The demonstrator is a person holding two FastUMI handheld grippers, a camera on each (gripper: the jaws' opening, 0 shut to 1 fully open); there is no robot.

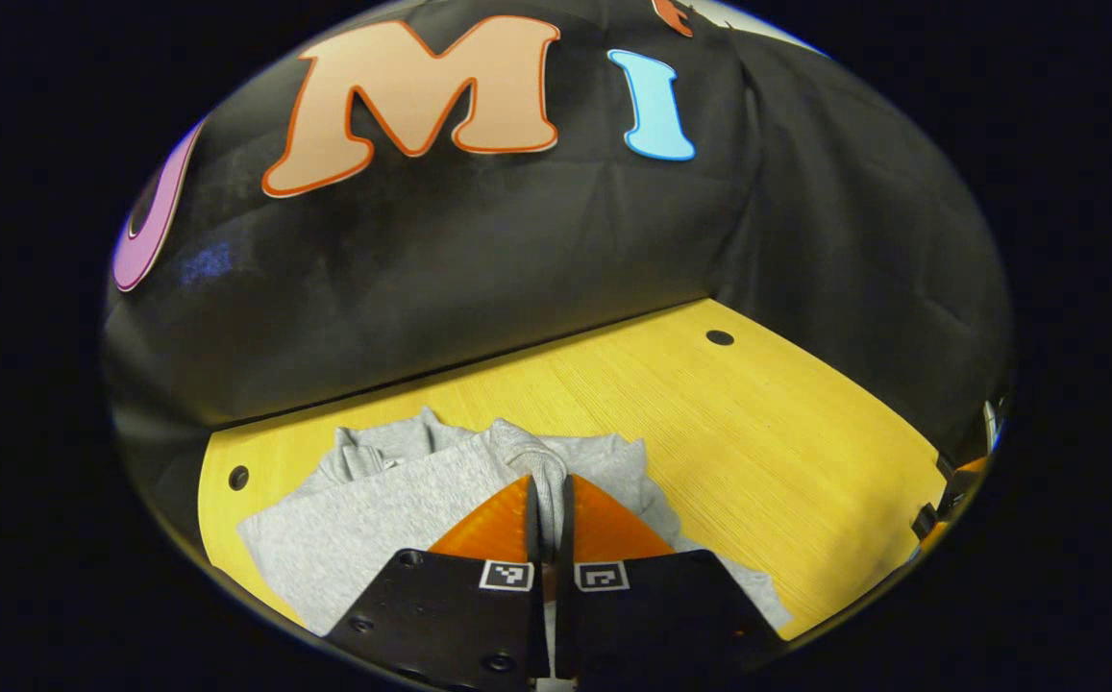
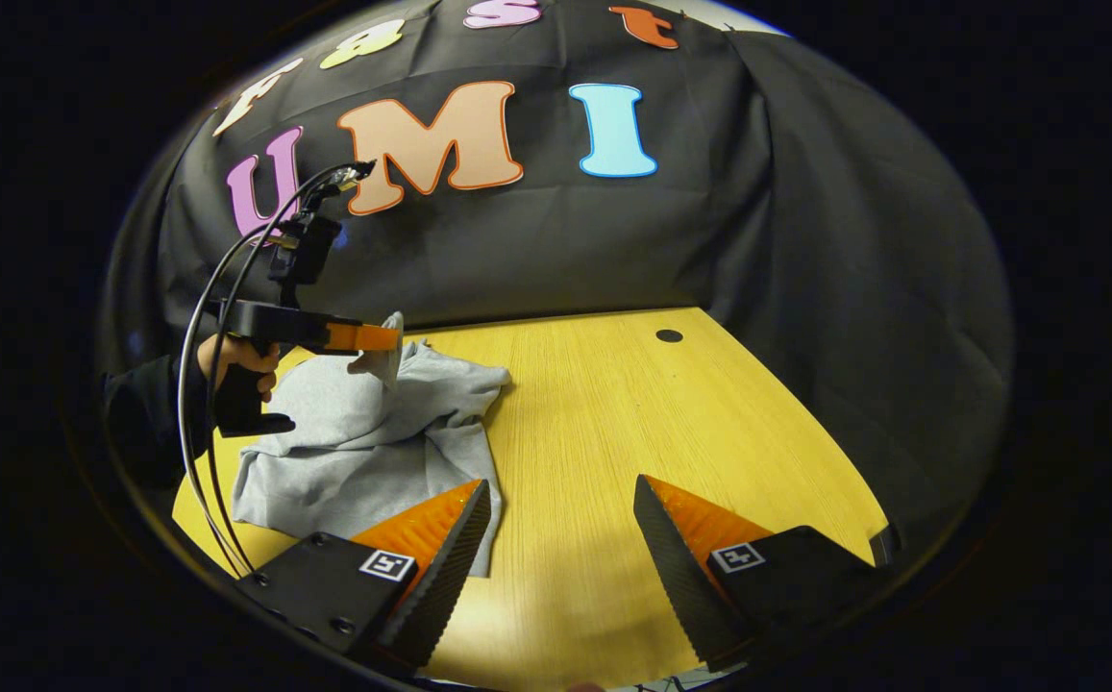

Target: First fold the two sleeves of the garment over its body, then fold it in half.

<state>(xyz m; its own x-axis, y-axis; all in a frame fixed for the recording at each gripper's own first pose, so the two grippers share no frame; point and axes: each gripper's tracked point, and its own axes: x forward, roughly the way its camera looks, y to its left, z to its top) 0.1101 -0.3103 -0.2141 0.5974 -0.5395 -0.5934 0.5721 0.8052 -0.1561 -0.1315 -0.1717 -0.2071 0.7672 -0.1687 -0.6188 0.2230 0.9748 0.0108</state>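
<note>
Pinching a fold of the grey garment (image 1: 392, 519), the left gripper (image 1: 548, 500) is sitting with its two fingers (image 1: 493, 527) nearly together and a ridge of cloth squeezed up between them; in the left gripper view the garment is lying on the yellow wooden table (image 1: 757, 452), bunched toward the back wall with a flat panel spreading toward the near left edge; a small dark hole (image 1: 720, 337) is showing in the table top far right and another hole (image 1: 238, 477) near the left edge.

In the right gripper view the left gripper (image 2: 392, 338) is showing farther off, held level above the table by a hand (image 2: 238, 360) in a dark sleeve (image 2: 147, 408), with black cables (image 2: 219, 317) looping off its back; its tip is lifting a corner of cloth clear of the rest of the garment (image 2: 354, 452), which is hanging down from the tip and lying rumpled on the table's left part.

The right gripper (image 2: 563, 524) is hovering with its fingers (image 2: 440, 538) spread wide apart and nothing between them but bare table (image 2: 613, 404); its left finger is overlapping the garment's near hem in the picture, whether touching or above it I cannot tell; its right finger is well apart from the cloth.
</note>
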